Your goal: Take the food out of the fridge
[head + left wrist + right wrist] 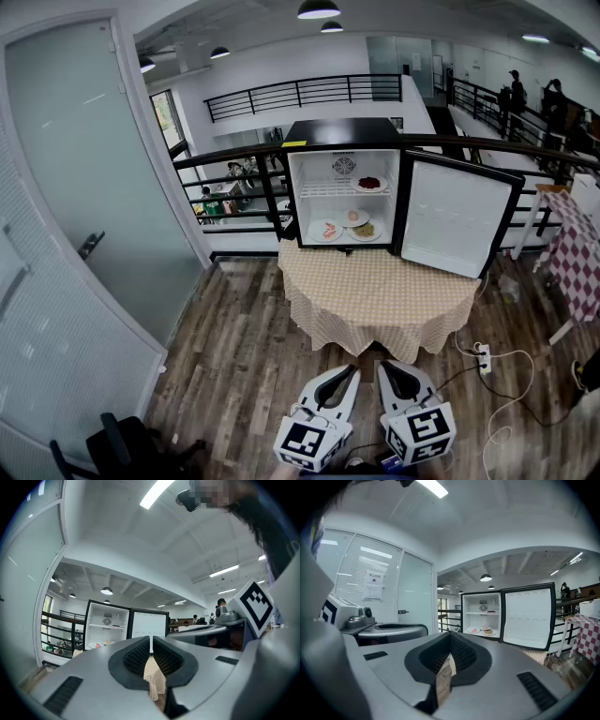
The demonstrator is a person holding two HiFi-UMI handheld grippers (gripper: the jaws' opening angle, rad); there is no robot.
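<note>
On a round checked tablecloth [375, 300], boxy black fridge [342, 132] gapes; left gripper [353, 369], right gripper [383, 367] clenched empty; only right gripper view shows paper notice [372, 584].

A: Is the fridge [343, 192] open to reach into?
B: Yes, its door [457, 220] stands wide to the right. The wooden floor [244, 347] lies free up to the table [375, 300]; three plates [326, 230] crowd the fridge low down.

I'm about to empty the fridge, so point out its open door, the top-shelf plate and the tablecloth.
open door [457, 217], head view, white inner panel.
top-shelf plate [357, 186], head view, its left rim.
tablecloth [375, 298], head view, bare middle of its top.
</note>
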